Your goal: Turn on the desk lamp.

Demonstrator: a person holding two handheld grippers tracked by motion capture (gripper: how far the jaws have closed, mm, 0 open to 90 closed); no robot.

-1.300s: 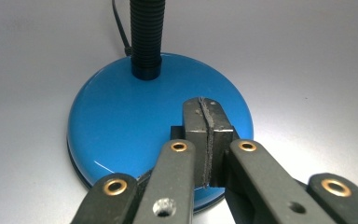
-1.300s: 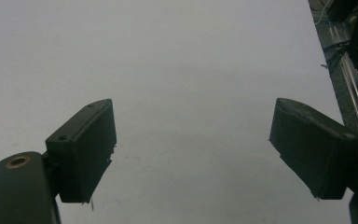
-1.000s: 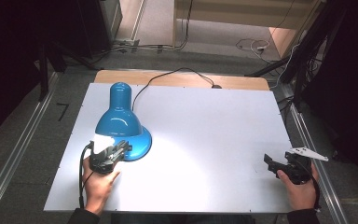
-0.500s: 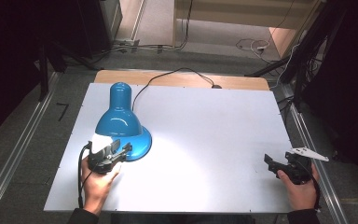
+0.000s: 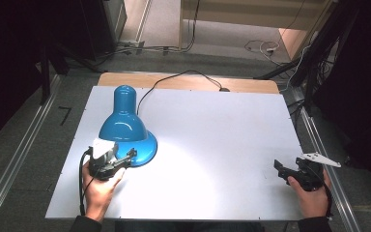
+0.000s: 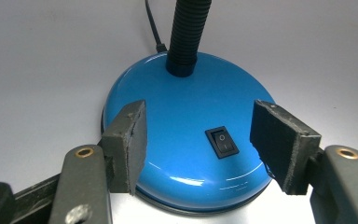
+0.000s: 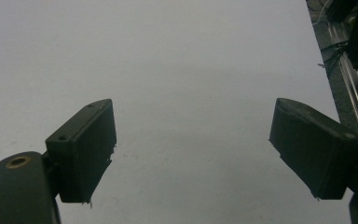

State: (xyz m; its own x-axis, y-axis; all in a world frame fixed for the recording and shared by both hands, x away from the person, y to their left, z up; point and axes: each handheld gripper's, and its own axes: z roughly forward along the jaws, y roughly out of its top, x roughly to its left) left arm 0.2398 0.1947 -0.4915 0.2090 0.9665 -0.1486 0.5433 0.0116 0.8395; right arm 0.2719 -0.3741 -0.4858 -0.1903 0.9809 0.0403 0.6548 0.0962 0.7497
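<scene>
Left gripper view puts the left gripper (image 6: 198, 149) right over the near rim of the blue desk lamp's round base (image 6: 186, 121), its fingers (image 6: 128, 144) spread apart on either side of the black rocker switch (image 6: 221, 142) and touching nothing that I can make out. The step in hand, as I judge it, is working that switch. To do it well, one finger tip should come down on the raised half of the rocker rather than both fingers closing across the base, which is too wide and too smooth to pinch. A short, straight press downward should do, since a sideways shove could slide the base across the surface.

From the high view, the blue desk lamp (image 5: 124, 126) stands near the left edge of the white surface (image 5: 222, 145), about midway between the near and far edges. Its long axis runs from the base, at the near end, away toward the far edge, where the neck of the shade (image 5: 124, 94) ends. The shade's wide mouth faces down and toward the near edge, hiding most of the base from above, and a bright pool of light lies on the surface just right of it. The black cord (image 5: 183, 77) trails off over the far edge.

Farther right, at the near right corner, the right gripper (image 5: 290, 172) rests low, fingers (image 7: 84, 149) wide apart and empty, well apart from the lamp.
</scene>
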